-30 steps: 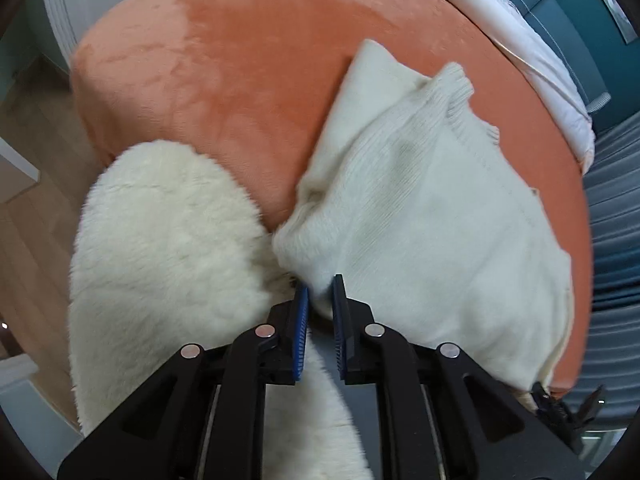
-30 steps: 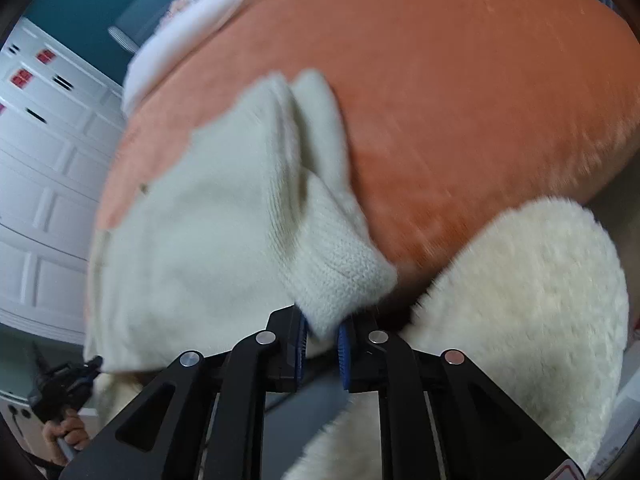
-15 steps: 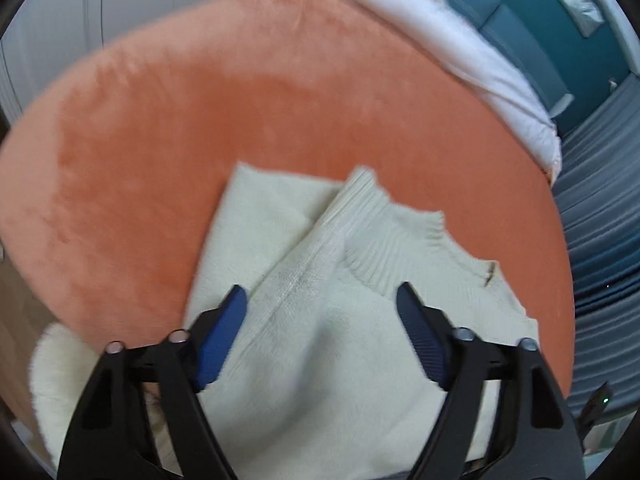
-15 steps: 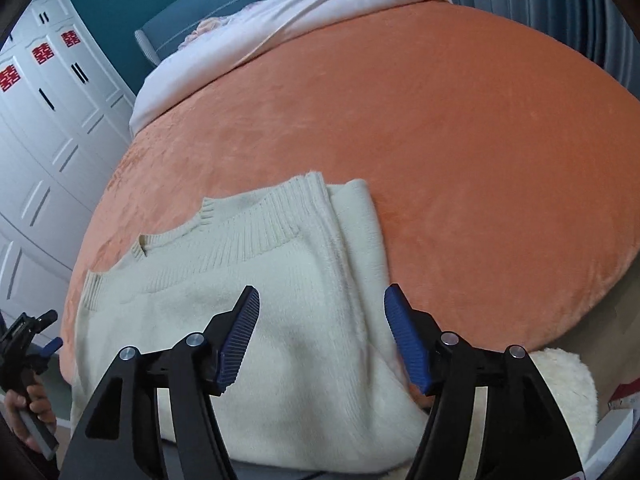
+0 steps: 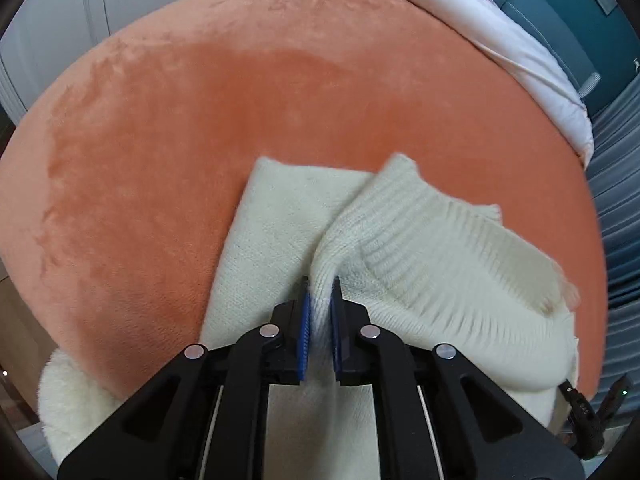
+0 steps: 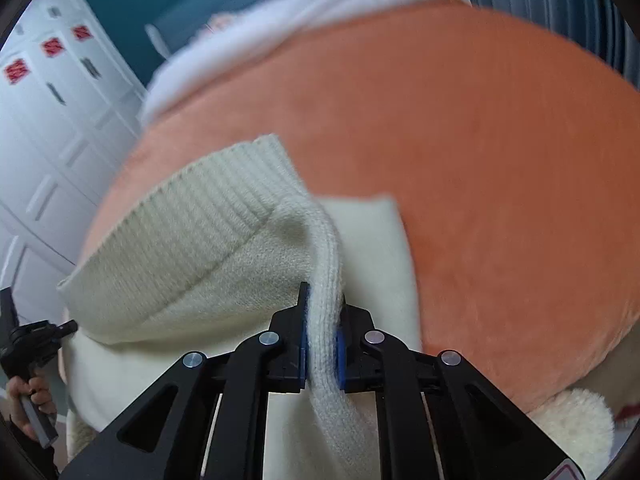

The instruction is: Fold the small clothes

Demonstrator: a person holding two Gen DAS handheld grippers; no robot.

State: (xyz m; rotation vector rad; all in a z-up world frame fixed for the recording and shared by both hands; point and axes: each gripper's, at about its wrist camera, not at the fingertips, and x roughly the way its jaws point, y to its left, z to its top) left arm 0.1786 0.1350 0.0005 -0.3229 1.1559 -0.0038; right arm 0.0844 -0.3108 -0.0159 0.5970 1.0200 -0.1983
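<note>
Both tools [image 5: 320,300] [image 6: 322,312] pinch raised folds of the cream sweater [image 5: 420,240]

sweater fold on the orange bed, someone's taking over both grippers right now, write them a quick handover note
Left gripper: shut on a pinched ridge of the cream sweater.
Right gripper: its jaws are closing on another raised fold of the sweater, with knit pressed between the pads.
Sweater: lies on the orange blanket near its front edge, ribbed hem turned over the body, a flat layer showing beneath.
Done: partly folded, both folds gripped.
Left: probably carry the gripped folds over, lay flat, release and square up.
</note>
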